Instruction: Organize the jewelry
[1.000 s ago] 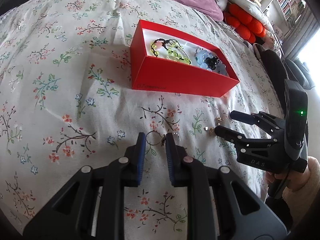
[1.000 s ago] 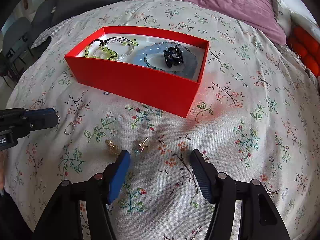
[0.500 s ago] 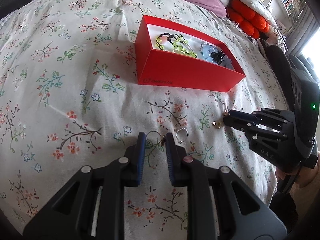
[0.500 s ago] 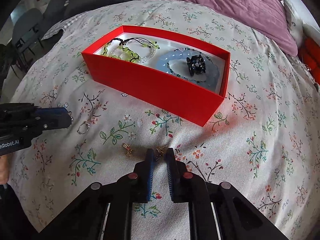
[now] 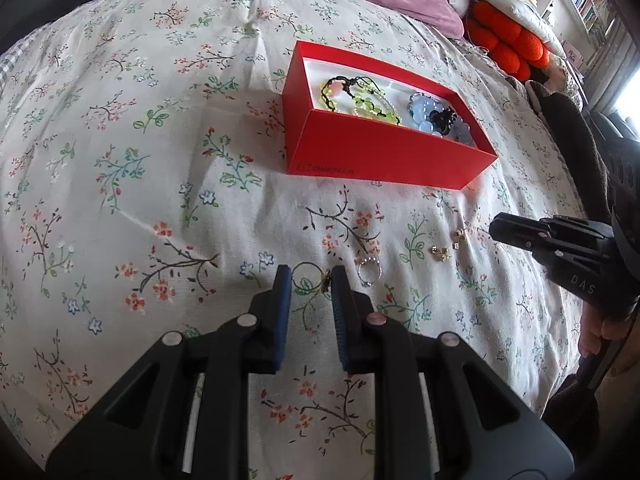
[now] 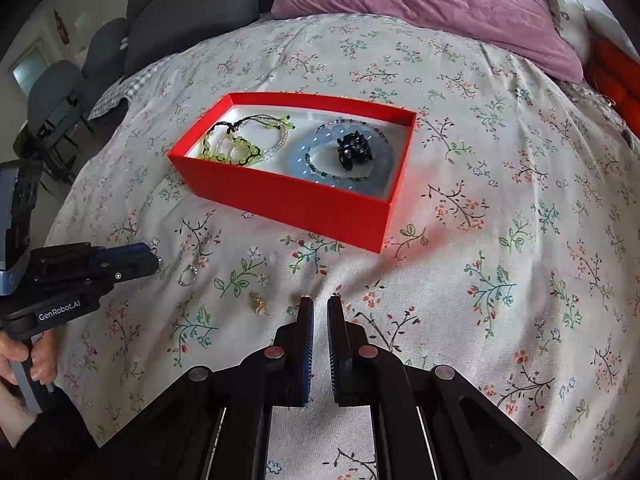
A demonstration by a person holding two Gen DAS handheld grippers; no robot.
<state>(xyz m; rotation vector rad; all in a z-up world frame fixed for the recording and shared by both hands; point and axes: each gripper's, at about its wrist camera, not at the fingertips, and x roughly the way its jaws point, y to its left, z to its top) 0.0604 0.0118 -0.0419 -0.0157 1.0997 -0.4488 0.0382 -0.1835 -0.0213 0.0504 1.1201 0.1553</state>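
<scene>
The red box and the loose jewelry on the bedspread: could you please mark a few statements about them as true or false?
1. The red box holds bead bracelets. True.
2. The box has its lid on. False: it is open, with no lid in view.
3. A silver ring lies on the bedspread outside the box. True.
4. The right tool is opened wide. False: its fingers are nearly together.
5. The gold earring lies inside the box. False: it lies on the bedspread, left of the right tool's tips.
</scene>
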